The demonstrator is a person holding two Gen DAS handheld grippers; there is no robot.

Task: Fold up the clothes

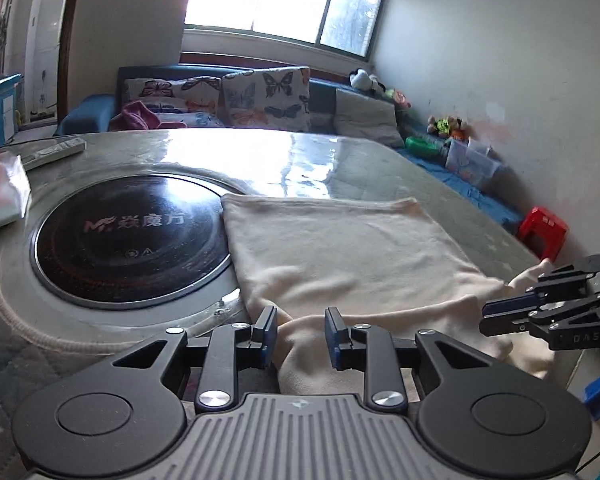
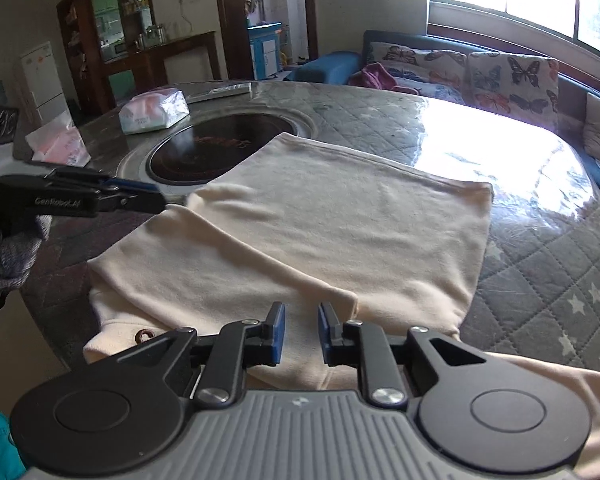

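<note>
A cream garment (image 1: 340,256) lies spread on the round table, partly folded, its near part hanging toward the table's front edge; it also shows in the right wrist view (image 2: 320,224). My left gripper (image 1: 301,334) is open, with a raised fold of the cloth between its jaws at the garment's near left corner. My right gripper (image 2: 301,332) is open just above the garment's near edge. Each gripper shows in the other's view, the right one (image 1: 488,314) at the cloth's right corner, the left one (image 2: 156,196) at its left side.
A black round induction hob (image 1: 128,236) is set in the table, under the garment's left edge. Tissue packs (image 2: 154,112) and a remote (image 1: 54,152) lie beyond it. A sofa with butterfly cushions (image 1: 260,96) stands behind. A red stool (image 1: 542,232) stands at the right.
</note>
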